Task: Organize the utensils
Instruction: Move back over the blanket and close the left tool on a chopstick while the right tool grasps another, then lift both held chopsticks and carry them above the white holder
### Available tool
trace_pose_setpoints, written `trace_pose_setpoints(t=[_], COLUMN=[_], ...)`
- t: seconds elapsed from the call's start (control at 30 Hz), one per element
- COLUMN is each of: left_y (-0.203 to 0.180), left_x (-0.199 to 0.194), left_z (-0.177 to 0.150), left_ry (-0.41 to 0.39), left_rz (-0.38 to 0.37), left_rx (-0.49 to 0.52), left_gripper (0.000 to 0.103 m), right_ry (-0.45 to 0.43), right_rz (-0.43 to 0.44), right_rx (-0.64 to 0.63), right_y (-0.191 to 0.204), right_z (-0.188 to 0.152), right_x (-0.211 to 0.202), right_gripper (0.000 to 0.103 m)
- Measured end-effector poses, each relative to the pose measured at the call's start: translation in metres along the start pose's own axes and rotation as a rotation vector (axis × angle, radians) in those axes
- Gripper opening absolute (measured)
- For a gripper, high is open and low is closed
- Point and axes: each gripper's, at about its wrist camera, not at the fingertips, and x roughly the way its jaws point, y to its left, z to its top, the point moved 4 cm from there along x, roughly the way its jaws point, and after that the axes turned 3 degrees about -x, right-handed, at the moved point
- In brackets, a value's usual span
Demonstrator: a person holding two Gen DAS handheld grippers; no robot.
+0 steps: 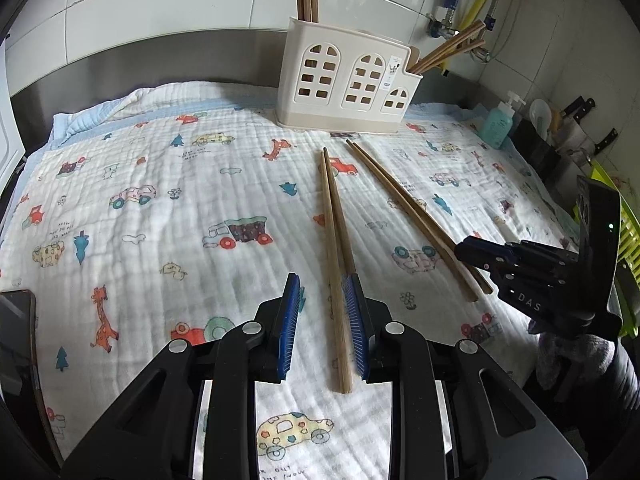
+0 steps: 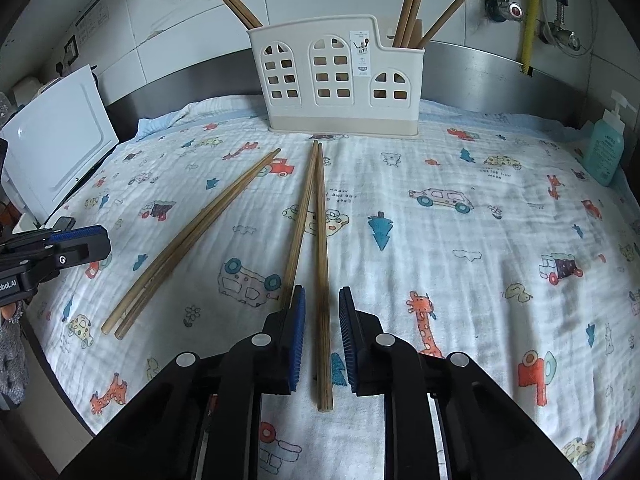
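Wooden chopsticks lie in two pairs on the cloth, pale brown with a fine grain, each pair splayed slightly like a narrow V. The left pair (image 1: 334, 264) runs from the left gripper (image 1: 325, 326) toward twelve o'clock, its butt ends down between the blue pads; the jaws stand apart, one stick free in the gap and the other passing close by or under the right pad, and no clamping shows. The right pair (image 2: 316, 264) does likewise under the right gripper (image 2: 322, 340): one stick lies loose in the gap, touching neither pad, while the other slips behind the left pad, so the tongs are released. From the left wrist view the right gripper sits at three o'clock over the other pair's ends. At twelve o'clock stands a cream plastic holder (image 2: 336, 80) pierced with arched windows, more chopsticks (image 2: 412, 4) leaning out of its end compartments. A teal pump bottle (image 2: 606, 152) stands at two o'clock at the cloth's edge, a white board (image 2: 56, 148) at ten o'clock, and knife handles (image 1: 580, 108) beyond the bottle. The surface is a crinkled white muslin cloth (image 2: 440, 260) printed with cars, giraffes and trees, backed by a steel upstand and white wall tiles with pipes at the right.
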Motion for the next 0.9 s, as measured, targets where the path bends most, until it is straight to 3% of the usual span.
trace_pose_setpoints(t=[0.37, 0.8, 0.87, 0.9], left_y=[-0.010, -0.009, -0.009, -0.009], left_x=[0.018, 0.039, 0.042, 0.042], left_z=[-0.013, -0.010, -0.009, -0.008], left_ry=[0.043, 0.058, 0.061, 0.059], left_rz=[-0.011, 0.032, 0.048, 0.052], left_rx=[0.014, 0.019, 0.029, 0.031], left_gripper=[0.024, 0.022, 0.012, 0.012], right_ry=[0.003, 0.002, 0.003, 0.003], right_rz=[-0.019, -0.016, -0.015, -0.014], right_rx=[-0.014, -0.005, -0.002, -0.001], right_y=[0.001, 0.001, 0.001, 0.001], right_z=[-0.003, -0.004, -0.004, -0.004], right_x=[0.003, 0.002, 0.002, 0.001], right_gripper=[0.010, 0.007, 0.007, 0.007])
